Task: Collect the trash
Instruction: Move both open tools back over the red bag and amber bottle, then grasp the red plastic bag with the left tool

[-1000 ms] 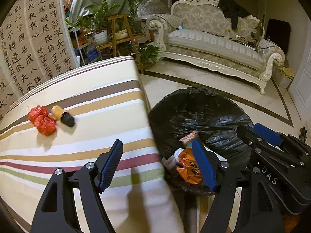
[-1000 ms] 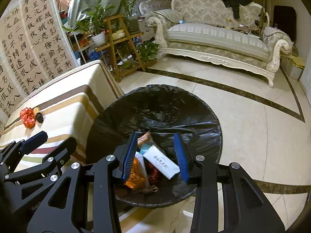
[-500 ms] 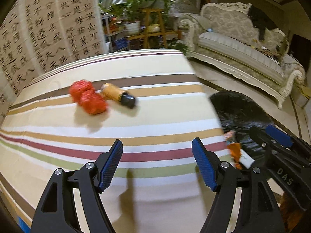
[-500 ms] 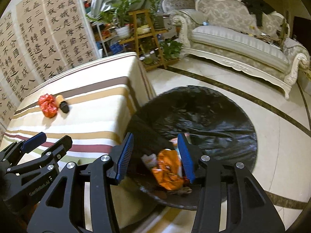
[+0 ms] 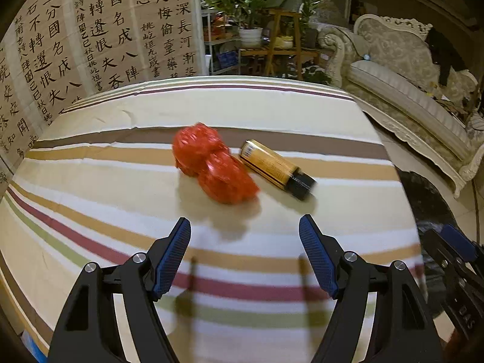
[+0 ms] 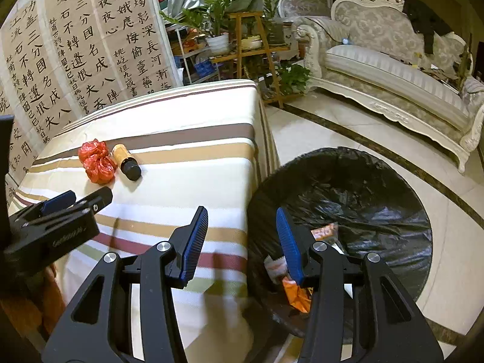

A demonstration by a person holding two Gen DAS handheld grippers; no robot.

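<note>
Left wrist view: left gripper (image 5: 244, 252) hangs over the striped desk (image 5: 121, 211), jaws spread and empty. Red crumpled bag (image 5: 213, 166) lies just beyond them, with the yellow bottle (image 5: 276, 166) close at its right. Step in hand, as judged: approach for pickup. Next move calls for advancing until the bag sits between the jaws, then closing.

Right wrist view: right gripper (image 6: 242, 242) is empty, its jaws having just been opening, nothing between them. Black-lined bin (image 6: 348, 187) stands right of the desk, holding wrappers (image 6: 296, 290).
</note>
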